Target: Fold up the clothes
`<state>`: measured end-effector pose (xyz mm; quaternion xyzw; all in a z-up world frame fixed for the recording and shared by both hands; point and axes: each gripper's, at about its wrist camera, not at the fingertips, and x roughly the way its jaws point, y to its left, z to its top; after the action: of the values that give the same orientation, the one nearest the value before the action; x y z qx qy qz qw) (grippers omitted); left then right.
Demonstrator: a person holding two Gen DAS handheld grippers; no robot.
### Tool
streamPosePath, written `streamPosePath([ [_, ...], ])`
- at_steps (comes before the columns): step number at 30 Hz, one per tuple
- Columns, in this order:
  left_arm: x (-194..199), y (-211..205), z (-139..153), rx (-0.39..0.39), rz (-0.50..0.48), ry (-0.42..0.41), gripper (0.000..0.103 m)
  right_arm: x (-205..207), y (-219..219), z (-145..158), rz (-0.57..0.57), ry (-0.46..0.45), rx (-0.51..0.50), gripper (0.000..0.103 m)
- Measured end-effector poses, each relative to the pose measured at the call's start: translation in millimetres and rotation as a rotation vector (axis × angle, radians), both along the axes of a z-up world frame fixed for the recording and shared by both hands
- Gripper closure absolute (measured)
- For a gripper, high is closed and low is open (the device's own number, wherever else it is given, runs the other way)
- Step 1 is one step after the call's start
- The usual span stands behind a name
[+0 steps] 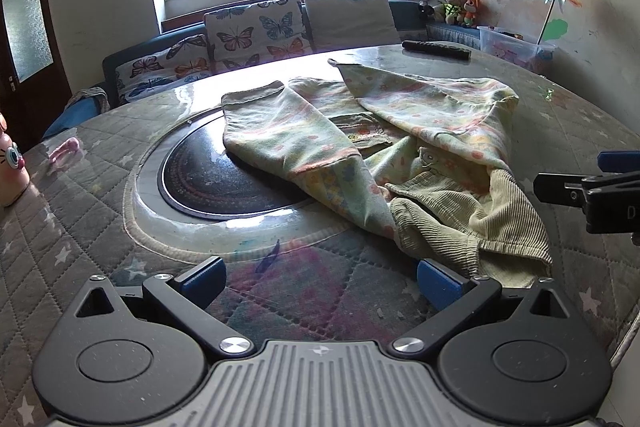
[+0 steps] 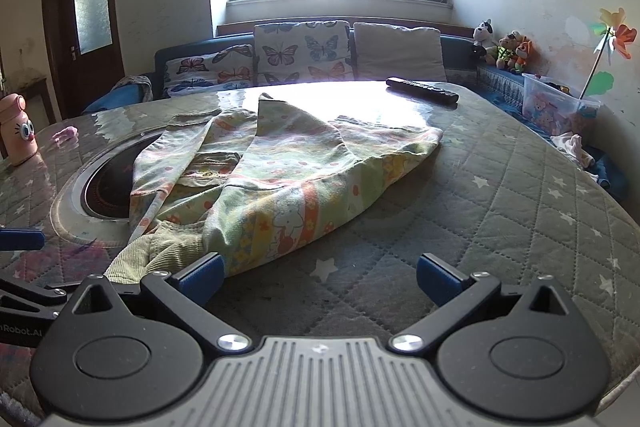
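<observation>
On the round quilted table, in the left wrist view, the left gripper was wide open and held nothing. The crumpled flowery jacket lay at 12 o'clock, partly over the dark round hotplate. The right gripper peeked in at 3 o'clock.

In the right wrist view, the right gripper was wide open too, empty. The jacket lay at 11 o'clock, a remote control beyond it.

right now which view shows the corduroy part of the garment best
The left wrist view: the corduroy part lies close and unobstructed, ribs clear. In the right wrist view only a small bunched patch shows, partly behind the right gripper.
</observation>
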<state>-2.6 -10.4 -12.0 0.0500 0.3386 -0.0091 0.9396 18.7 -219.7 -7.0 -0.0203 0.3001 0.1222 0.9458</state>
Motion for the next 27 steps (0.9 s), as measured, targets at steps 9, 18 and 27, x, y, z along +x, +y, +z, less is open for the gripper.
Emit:
streamPosePath([
  [9,3.0,-0.6,-0.3,0.003,-0.01,0.003,0.0,0.8,5.4,4.8,0.026,-0.01,0.005,0.0],
  [18,9.6,7.4,4.0,0.0,0.01,-0.006,0.0,5.2,22.9,4.9,0.091,-0.01,-0.017,0.0],
  [27,21.8,9.4,9.1,0.005,0.009,-0.013,0.0,10.5,29.5,-3.1,0.122,0.02,-0.042,0.0],
])
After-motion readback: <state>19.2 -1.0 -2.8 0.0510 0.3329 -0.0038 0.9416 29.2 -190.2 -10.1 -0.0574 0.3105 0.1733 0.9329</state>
